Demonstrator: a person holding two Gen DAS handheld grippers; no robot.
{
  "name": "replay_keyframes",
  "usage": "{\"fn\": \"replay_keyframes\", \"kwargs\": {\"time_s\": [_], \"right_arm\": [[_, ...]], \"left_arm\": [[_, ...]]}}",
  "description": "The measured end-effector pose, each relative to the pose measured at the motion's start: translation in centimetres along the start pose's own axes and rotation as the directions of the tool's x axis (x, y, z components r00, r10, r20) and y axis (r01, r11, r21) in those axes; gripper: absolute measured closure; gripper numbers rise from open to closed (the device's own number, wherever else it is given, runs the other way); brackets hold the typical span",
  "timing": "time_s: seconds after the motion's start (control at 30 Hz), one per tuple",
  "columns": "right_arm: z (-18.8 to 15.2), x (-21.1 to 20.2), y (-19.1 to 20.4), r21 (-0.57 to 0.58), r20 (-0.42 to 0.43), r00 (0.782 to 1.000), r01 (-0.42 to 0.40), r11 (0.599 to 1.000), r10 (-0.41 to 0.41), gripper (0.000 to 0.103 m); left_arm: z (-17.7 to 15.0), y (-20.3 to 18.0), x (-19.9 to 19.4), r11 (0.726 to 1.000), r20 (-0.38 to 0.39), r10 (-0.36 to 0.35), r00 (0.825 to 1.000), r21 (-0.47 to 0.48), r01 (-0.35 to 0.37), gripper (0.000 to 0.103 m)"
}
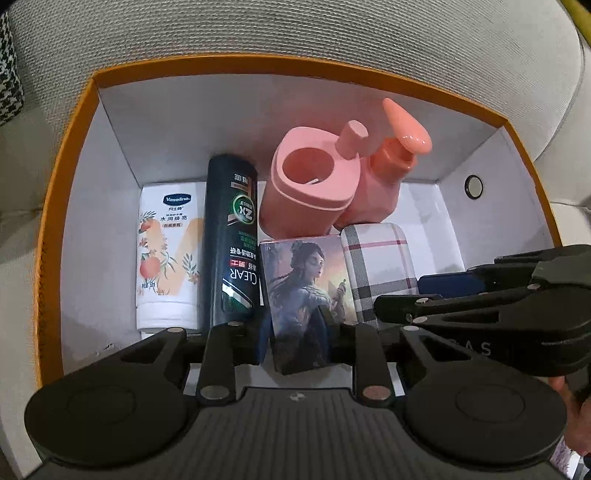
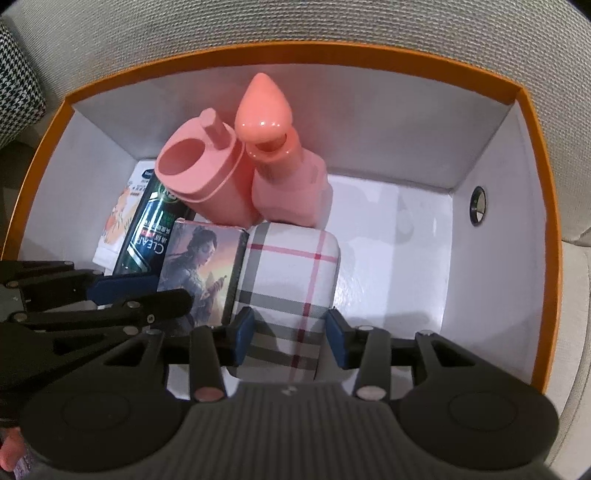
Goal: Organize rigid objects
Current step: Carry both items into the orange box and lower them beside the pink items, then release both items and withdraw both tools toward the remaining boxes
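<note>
Looking into the orange-rimmed box [image 1: 66, 155] from its left wall, we meet first a white Vaseline tube [image 1: 166, 254] with peach artwork, lying flat, then a dark CLEAR shampoo bottle [image 1: 232, 236] marked "2X", its label upside down to us, touching the tube. Beside it the left gripper [image 1: 295, 332] has its jaws closed on an illustrated card box [image 1: 303, 299] showing a painted figure; no writing on it can be read. Behind stand a pink holder [image 1: 310, 184] with a round opening and a pink pump bottle [image 1: 384, 177], touching each other. Next comes a plaid case [image 2: 291, 288], just beside the card box; the right gripper [image 2: 290, 334] straddles it, left pad against its side, right pad slightly off, so the jaws look partly open. Right of the case the white floor lies bare up to the wall with the metal grommet [image 2: 478, 205]. The box rests on a grey woven sofa [image 1: 295, 33].
</note>
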State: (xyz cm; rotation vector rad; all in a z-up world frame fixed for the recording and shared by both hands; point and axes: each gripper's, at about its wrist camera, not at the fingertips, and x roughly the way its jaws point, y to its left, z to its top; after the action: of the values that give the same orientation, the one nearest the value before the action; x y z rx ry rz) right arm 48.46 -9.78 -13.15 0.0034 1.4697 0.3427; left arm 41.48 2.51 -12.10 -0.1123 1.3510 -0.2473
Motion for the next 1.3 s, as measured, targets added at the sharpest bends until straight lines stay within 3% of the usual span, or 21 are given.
{"fn": "replay_keyframes", "kwargs": {"time_s": [0.37,0.53,0.63,0.7,0.9,0.97,1.1,1.17,1.3], "right_arm": [[-1.0,-1.7,-0.6,0.012,0.016,1.0,-0.012,1.0,0.012,0.057],[-2.1,-3.5,-0.3,-0.007,0.066,0.998,-0.012,1.0,0.012,0.058],[-3.5,-6.4,0.0,-0.035,0.138,0.99,-0.019,0.999,0.024,0.058],[-4.8,-8.7,0.0,-0.058,0.206,0.977,-0.034,0.998,0.045,0.058],[-11.1,-15.0,-0.5,-0.069,0.37,0.921,-0.102,0.992,0.12,0.058],[-13.8,-16.2,-0.7,-0.061,0.411,0.902,-0.119,0.991,0.133,0.058],[-18.3,-16.1,-0.2,-0.024,0.46,0.881,-0.113,0.993,0.111,0.058],[-20.0,-15.0,0.2,-0.004,0.463,0.879,-0.124,0.992,0.112,0.057],[-22.5,-11.8,1.1,0.038,0.458,0.884,-0.127,0.991,0.096,0.051]], "left_arm": [[0.0,-0.6,0.1,1.0,-0.005,0.013,1.0,0.01,-0.013,0.074],[-1.0,-1.3,-2.4,0.999,0.081,-0.004,0.997,0.039,0.001,0.074],[-2.6,-2.7,-5.8,0.994,0.188,-0.017,0.982,0.107,-0.003,0.074],[-4.1,-3.5,-8.4,0.989,0.25,-0.069,0.966,0.143,0.034,0.074],[-9.9,-4.9,-13.5,0.977,0.357,-0.167,0.919,0.183,0.106,0.074],[-12.1,-4.8,-14.3,0.982,0.375,-0.148,0.915,0.166,0.091,0.072],[-16.5,-3.9,-14.2,0.996,0.406,-0.044,0.913,0.084,0.011,0.063],[-18.3,-3.3,-13.6,0.999,0.408,0.001,0.913,0.045,-0.021,0.058],[-21.1,-1.8,-11.9,0.997,0.426,0.08,0.901,-0.035,-0.072,0.035]]}}
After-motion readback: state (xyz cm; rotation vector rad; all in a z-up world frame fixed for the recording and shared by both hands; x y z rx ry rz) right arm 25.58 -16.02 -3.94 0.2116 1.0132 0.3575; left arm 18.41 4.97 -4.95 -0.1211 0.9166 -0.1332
